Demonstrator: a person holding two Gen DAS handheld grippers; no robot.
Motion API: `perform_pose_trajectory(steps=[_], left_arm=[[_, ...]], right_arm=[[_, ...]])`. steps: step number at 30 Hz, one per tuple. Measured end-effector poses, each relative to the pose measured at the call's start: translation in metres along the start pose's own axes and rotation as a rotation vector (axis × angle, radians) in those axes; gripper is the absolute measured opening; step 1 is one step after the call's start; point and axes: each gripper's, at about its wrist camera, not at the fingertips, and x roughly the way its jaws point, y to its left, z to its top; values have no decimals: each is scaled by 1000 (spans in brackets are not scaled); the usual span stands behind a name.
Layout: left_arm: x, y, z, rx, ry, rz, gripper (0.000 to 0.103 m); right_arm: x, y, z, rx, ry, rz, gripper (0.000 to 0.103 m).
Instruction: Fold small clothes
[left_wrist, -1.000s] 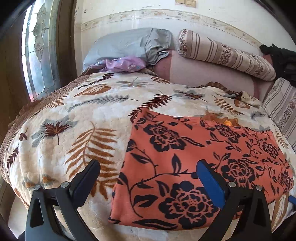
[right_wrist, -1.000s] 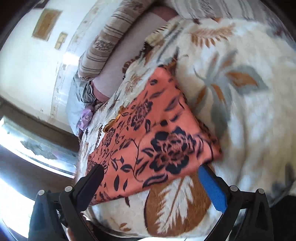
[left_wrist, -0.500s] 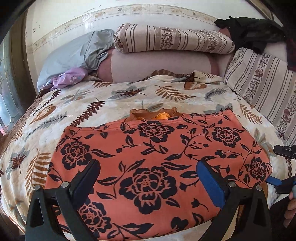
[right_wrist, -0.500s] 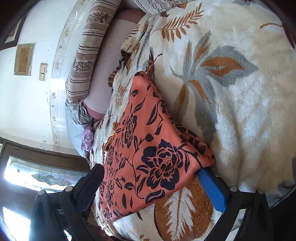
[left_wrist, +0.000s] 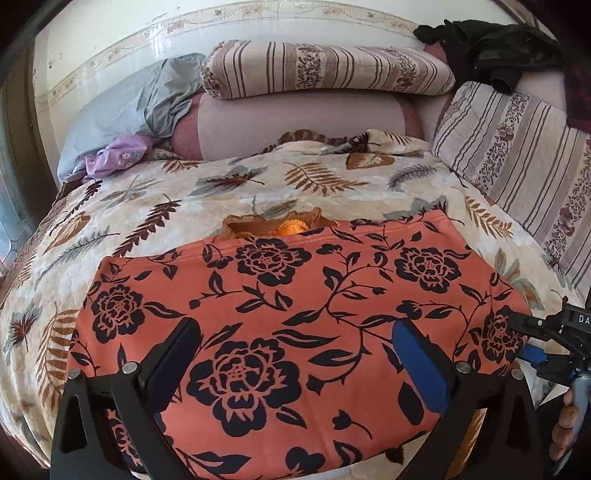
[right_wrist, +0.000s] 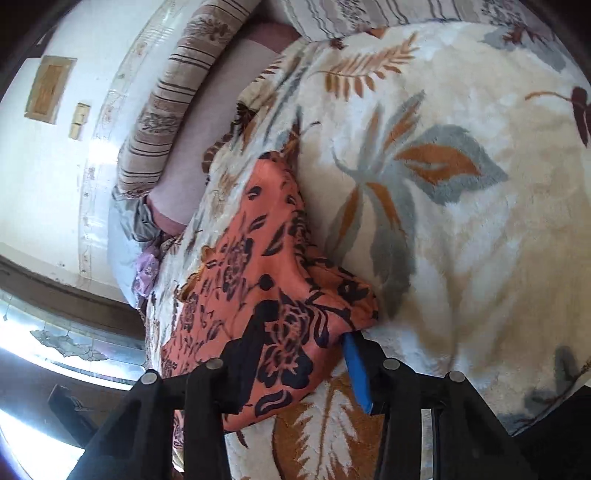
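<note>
An orange garment with black flowers (left_wrist: 280, 280) lies flat on the leaf-print bedspread (left_wrist: 221, 192), near the front edge of the bed. An orange-brown frilled piece (left_wrist: 273, 225) pokes out from under its far edge. My left gripper (left_wrist: 291, 354) hovers open over the garment's near middle, with nothing gripped. At the garment's right corner is my right gripper (left_wrist: 524, 336). In the right wrist view its jaws are closing, with the bunched corner of the garment (right_wrist: 236, 266) between them. The right gripper (right_wrist: 306, 325) has its black finger on top of the cloth and its blue pad at the cloth's edge.
A striped bolster (left_wrist: 325, 70), a grey pillow (left_wrist: 122, 110) and a purple cloth (left_wrist: 114, 157) lie at the head of the bed. A striped cushion (left_wrist: 517, 155) and dark clothing (left_wrist: 495, 40) are at the right. A person's hand (left_wrist: 565, 421) holds the right gripper. A window (right_wrist: 55, 343) lies beyond the bed's left side.
My left gripper has swung from the garment's left edge to over its middle. The right gripper's jaws have narrowed around the garment's right corner, which now bunches up between them.
</note>
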Motion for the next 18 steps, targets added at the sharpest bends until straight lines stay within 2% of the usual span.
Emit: perform_pose_trajectory(steps=[1,3,4,6,7,8,9,11,14,16,17,18], left_arm=[[10,-2,-2,7,37,-3,103],[37,-8,-11,33,156,7,103],[49,-10,-18,43,199,6,103],[48,-14,-23,74,154,16,103],[47,-16,-23,89,156,21,103],[46,-17,-21,90,167,18,103],[45,-16,-19,81,175,14,103],[39,-13,-12,67,164,12,102],[10,-6,2,22,32,16,102],[-2,-3,6,-4,-31,8,102],[2,-4,6,-3,-26,11,102],[17,-8,4,24,27,5,102]], right_arm=[[-2,-2,0,8,-11,28,64],[-4,3,0,-3,-18,42,78],[-3,6,0,-14,-18,37,79],[1,10,0,-29,-9,16,80],[4,13,3,-44,0,10,79],[8,17,6,-70,10,-9,58],[13,20,11,-101,33,-50,10],[11,34,14,-152,35,-73,11],[-25,74,-1,-328,-73,-97,10],[-39,78,-10,-345,-95,-93,11],[-35,72,-11,-336,-84,-115,17],[-23,61,-9,-333,-46,-175,36]])
